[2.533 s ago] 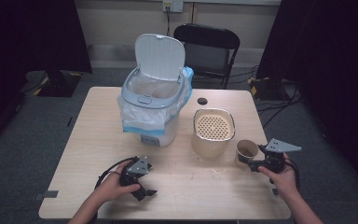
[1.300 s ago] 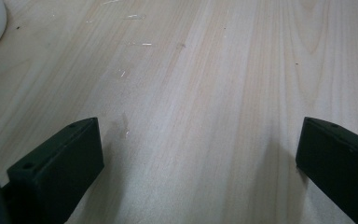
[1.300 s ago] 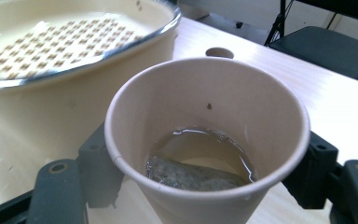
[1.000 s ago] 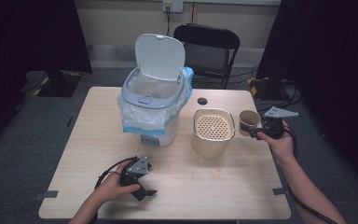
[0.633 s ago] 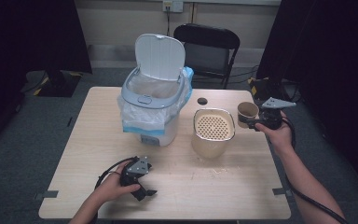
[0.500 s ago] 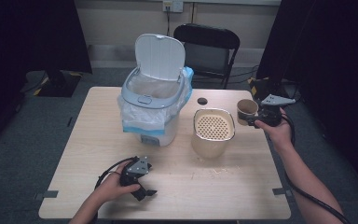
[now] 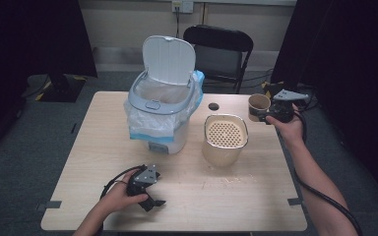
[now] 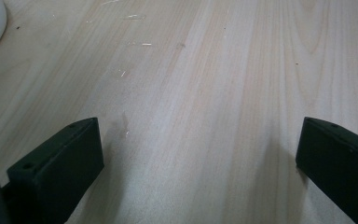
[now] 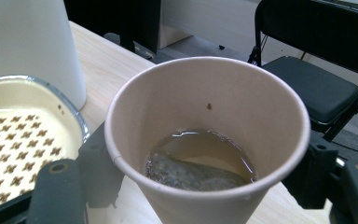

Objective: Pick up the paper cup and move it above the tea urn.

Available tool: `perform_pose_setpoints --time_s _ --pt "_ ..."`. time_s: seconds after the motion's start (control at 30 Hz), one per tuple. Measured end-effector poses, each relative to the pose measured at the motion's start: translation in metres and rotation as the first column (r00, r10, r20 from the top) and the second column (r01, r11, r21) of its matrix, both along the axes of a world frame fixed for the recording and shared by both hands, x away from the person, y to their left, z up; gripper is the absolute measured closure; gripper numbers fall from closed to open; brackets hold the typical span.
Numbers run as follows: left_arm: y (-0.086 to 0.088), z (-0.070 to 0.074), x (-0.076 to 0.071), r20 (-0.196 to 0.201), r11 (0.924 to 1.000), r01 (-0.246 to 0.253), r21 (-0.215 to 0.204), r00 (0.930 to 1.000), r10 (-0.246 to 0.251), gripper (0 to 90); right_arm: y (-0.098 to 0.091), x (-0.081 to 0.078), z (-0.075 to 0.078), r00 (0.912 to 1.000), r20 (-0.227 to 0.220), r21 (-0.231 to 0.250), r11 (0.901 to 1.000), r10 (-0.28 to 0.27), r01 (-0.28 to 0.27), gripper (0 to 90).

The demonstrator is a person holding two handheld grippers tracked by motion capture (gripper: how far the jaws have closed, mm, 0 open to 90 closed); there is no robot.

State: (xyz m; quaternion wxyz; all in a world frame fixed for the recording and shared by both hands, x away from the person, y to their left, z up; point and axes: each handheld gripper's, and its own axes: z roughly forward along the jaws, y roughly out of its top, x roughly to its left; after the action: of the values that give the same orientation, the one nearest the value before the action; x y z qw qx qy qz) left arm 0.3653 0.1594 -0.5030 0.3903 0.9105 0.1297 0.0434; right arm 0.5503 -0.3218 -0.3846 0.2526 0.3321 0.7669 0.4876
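Right gripper: pinching paper cup, right of frame.
Left gripper: spread wide, resting low left.
Risk: spilling tea beside strainer container if tilted early.

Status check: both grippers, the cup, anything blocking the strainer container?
Right gripper shut on paper cup, upright, liquid and a teabag inside. Left gripper open, on the table. Strainer container top unobstructed.

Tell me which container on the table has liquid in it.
The brown paper cup gripped by the right gripper; tea-coloured liquid sits inside, unlike the bag-lined bin or strainer-topped container.
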Motion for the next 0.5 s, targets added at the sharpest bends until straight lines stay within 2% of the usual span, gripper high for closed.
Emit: perform_pose_setpoints --time_s 0.3,0.43,0.5 --pt "0.000 0.000 0.000 0.000 1.0000 0.000 0.000 1.0000 0.000 0.0 0.007 0.008 0.007 0.9986 0.052 -0.007 1.0000 0.005 -0.005 26.3" --pt "0.000 0.000 0.000 -0.001 1.0000 0.000 0.000 1.0000 0.000 0.0 0.011 0.008 0.013 0.9954 0.095 -0.020 0.9997 0.015 -0.013 26.3" --pt "0.000 0.000 0.000 -0.001 1.0000 -0.001 0.000 1.0000 0.001 0.0 0.014 0.007 0.016 0.9917 0.127 -0.042 0.9990 0.021 -0.015 26.3"
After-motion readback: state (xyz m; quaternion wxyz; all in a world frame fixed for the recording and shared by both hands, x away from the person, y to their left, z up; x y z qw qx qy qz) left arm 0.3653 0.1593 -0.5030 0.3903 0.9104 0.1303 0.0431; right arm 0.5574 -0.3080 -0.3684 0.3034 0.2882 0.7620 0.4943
